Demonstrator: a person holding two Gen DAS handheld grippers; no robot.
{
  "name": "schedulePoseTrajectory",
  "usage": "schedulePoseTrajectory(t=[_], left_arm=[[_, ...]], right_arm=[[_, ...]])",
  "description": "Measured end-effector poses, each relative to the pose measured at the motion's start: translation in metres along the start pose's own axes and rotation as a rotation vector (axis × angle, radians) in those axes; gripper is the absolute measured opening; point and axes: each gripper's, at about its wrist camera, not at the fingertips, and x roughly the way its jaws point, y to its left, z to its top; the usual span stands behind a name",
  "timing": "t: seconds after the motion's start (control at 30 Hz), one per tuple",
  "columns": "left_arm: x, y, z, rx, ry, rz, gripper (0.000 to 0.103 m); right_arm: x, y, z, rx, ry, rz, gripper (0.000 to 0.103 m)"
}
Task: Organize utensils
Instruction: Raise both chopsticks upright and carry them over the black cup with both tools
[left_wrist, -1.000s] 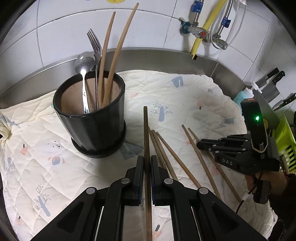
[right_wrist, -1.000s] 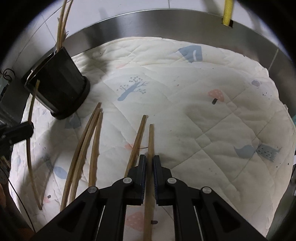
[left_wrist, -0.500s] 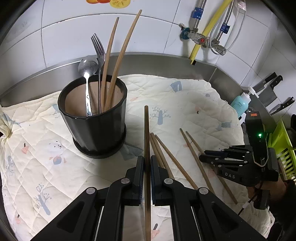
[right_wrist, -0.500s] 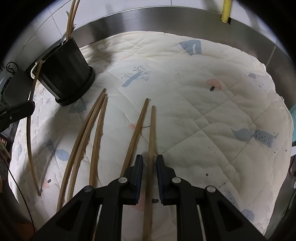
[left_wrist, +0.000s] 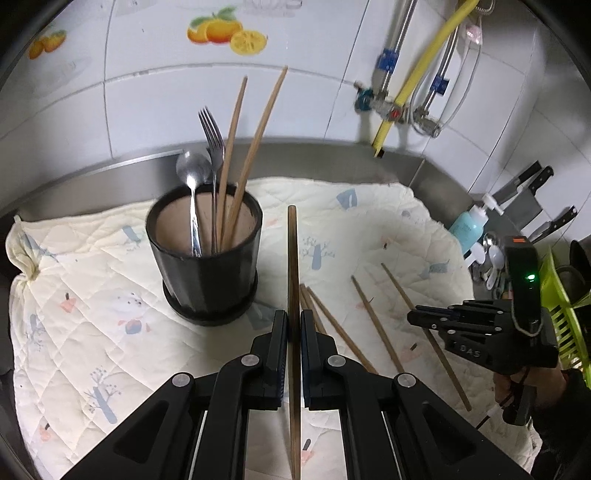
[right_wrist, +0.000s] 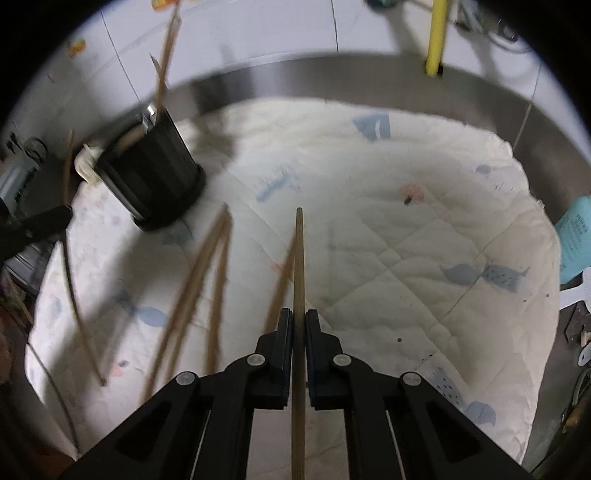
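Note:
My left gripper (left_wrist: 293, 317) is shut on a wooden chopstick (left_wrist: 292, 258), held above the mat just right of the black utensil holder (left_wrist: 207, 280). The holder contains a spoon (left_wrist: 188, 170), a fork (left_wrist: 210, 125) and two chopsticks (left_wrist: 255, 129). My right gripper (right_wrist: 299, 317) has its jaws closing tight on another chopstick (right_wrist: 298, 258), lifted off the quilted mat (right_wrist: 406, 258). Several loose chopsticks (right_wrist: 199, 295) lie on the mat between the grippers. In the left wrist view the right gripper (left_wrist: 412, 316) hovers at the right. The right wrist view shows the holder (right_wrist: 155, 177) at the far left.
A steel rim (left_wrist: 314, 155) and tiled wall back the mat. A yellow hose (left_wrist: 417, 70) and valves hang on the wall. At the right stand a blue bottle (left_wrist: 467, 229), knives (left_wrist: 524, 184) and a green rack (left_wrist: 561, 321).
Both grippers have risen and drawn back, each with its chopstick. The right one's chopstick has come up off the mat, and its jaws have tightened since half a second ago.

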Motion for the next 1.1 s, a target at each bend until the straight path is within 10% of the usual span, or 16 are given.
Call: schedulePoseTrajectory(t=[1.1], left_arm=[[-0.127, 0.041, 0.099, -0.002, -0.332, 0.075, 0.006]], right_arm=[[-0.106, 0.095, 0.123, -0.084, -0.454, 0.248, 0.009]])
